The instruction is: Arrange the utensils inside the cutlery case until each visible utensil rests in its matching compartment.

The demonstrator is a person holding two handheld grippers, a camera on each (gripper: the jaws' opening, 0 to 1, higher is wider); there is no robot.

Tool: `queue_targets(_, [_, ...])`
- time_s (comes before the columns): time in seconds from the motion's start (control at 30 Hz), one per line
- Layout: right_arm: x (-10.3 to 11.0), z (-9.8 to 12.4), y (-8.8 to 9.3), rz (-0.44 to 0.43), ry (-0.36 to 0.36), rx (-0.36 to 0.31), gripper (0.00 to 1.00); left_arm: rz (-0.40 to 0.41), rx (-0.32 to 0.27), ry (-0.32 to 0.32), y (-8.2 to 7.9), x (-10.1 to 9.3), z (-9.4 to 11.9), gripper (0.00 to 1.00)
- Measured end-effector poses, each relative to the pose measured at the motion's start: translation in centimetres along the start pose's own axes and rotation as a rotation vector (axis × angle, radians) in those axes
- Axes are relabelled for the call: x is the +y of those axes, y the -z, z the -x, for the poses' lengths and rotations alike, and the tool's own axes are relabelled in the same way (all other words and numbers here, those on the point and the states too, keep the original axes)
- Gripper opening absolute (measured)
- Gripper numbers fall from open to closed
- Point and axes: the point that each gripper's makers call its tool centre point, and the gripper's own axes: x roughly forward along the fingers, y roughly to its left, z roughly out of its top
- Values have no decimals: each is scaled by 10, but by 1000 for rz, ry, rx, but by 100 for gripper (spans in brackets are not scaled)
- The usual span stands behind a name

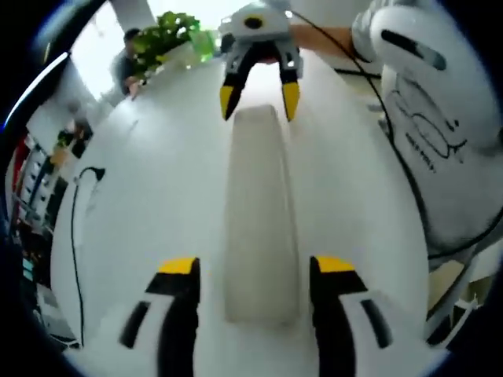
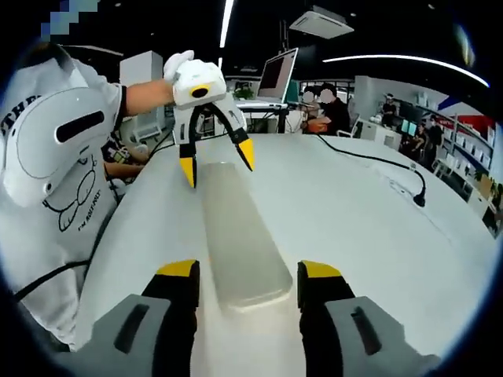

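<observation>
A long, closed cutlery case (image 1: 259, 228) lies lengthwise on a white table (image 1: 157, 196), the left gripper (image 1: 255, 271) and right gripper (image 2: 247, 275) each straddling one end, jaws spread apart, not touching it, a person's sleeve (image 2: 55, 196) alongside

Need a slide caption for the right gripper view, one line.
Both open grippers, left and right, bracket opposite ends of the closed cutlery case on the white table.
</observation>
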Motion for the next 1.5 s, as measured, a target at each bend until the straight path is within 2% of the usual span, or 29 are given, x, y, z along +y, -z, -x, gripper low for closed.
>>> queue_targets(0.13, [-2,2,1,17,1,-15,51,1,-25,18,8,0,-4,58])
queue_targets(0.17, [-1,2,2,14,-4,-16,52,35,-65,14,5,2,-3,57])
queue_targets(0.27, [2,-2,4,-3,-21,-29,51,46,-95,13,8,2,-2,56])
queue_targets(0.3, [1,-3,4,-16,-22,-35,50,86,-113,29,8,0,-3,51])
queue_targets(0.37, [1,-4,5,-31,-32,-48,44,117,-142,43,9,-1,-4,47])
queue_targets(0.43, [2,-6,6,-49,-42,-53,42,140,-152,47,11,1,-5,48])
queue_targets(0.5, [2,-8,6,-66,-41,-71,43,223,-169,71,14,2,-6,48])
queue_targets(0.53, [1,-7,6,-73,-33,-83,43,232,-190,76,14,4,-7,49])
queue_targets(0.57, [1,-6,6,-79,-27,-93,43,204,-207,74,14,3,-6,49])
queue_targets(0.73, [-2,-4,8,-118,-10,-131,42,213,-212,65,11,4,-7,48])
queue_targets(0.9, [-3,-2,8,-114,-1,-167,42,207,-220,56,9,4,-8,48])
queue_targets(1.03, [-5,2,6,-101,0,-173,41,194,-252,47,4,8,-8,48])
queue_targets(1.13, [-15,9,2,-57,27,-173,41,147,-289,0,-8,19,-4,48])
queue_targets(1.23, [-30,16,-2,-17,62,-172,41,104,-280,-24,-17,37,-5,48])
queue_targets(1.37, [-62,22,-3,1,120,-180,42,60,-270,-57,-32,70,-8,48])
queue_targets(1.5, [-102,34,-13,-2,181,-191,44,78,-268,-66,-50,94,-16,47])
